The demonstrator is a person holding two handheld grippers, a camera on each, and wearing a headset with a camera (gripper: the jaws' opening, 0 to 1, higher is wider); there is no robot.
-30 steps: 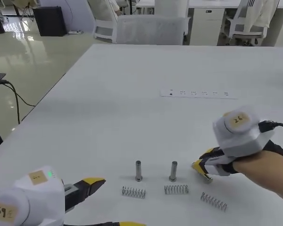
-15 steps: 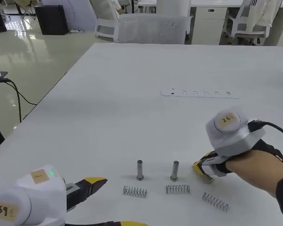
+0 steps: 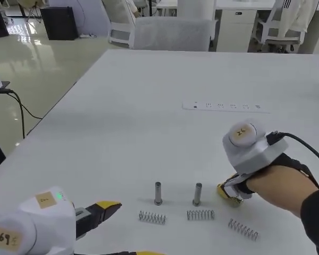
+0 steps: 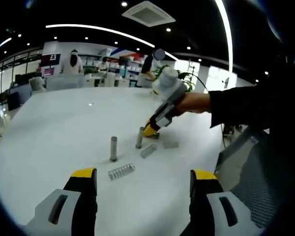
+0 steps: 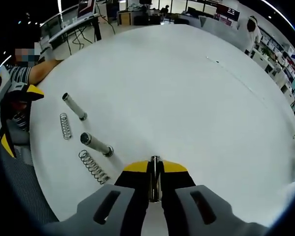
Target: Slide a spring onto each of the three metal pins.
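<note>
**Third pin clamped; no spring fitted yet**

The left gripper (image 4: 143, 174) is held low at the near edge of the white table (image 3: 149, 106), its yellow-tipped jaws spread wide with nothing between them. It is seen much as it was a second ago.

Two short grey metal pins stand upright, the left pin (image 3: 158, 193) and the middle pin (image 3: 197, 194). A small steel coil spring lies just before each: the left spring (image 3: 151, 217) and the middle spring (image 3: 200, 214).

The right gripper (image 3: 229, 194) has been rolled leftward over the last second, its tips staying almost in place. Its jaws are closed on the third metal pin (image 5: 154, 179). A third spring (image 3: 242, 229) lies near it.

All parts rest on the bare table, not in any container. The task is judged barely begun.
</note>
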